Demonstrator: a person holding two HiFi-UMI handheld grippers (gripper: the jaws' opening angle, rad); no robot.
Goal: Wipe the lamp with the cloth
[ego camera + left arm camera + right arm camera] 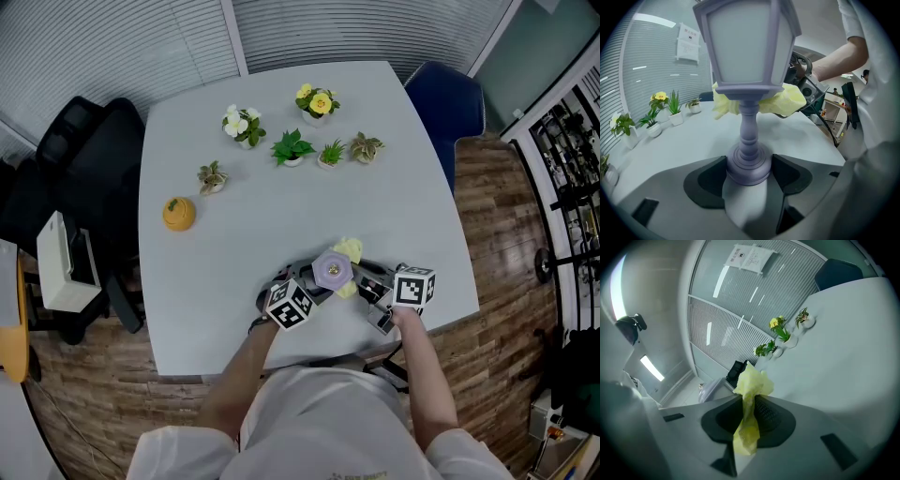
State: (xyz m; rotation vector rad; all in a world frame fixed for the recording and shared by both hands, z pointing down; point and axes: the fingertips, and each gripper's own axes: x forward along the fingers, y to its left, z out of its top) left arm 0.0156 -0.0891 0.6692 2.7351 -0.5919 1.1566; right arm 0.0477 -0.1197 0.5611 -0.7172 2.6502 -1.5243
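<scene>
Gripping lilac lantern-shaped lamp by its base in left gripper; pinching crumpled yellow cloth in right gripper, held against lamp's 1 o'clock side. Probably mid-wipe, most faces left.

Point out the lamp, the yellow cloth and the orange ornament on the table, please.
lamp (745, 44): left gripper view, on its pale shade panel.
cloth (752, 380): right gripper view, on its bunched upper part.
orange ornament (178, 215): head view, on its round body.
</scene>
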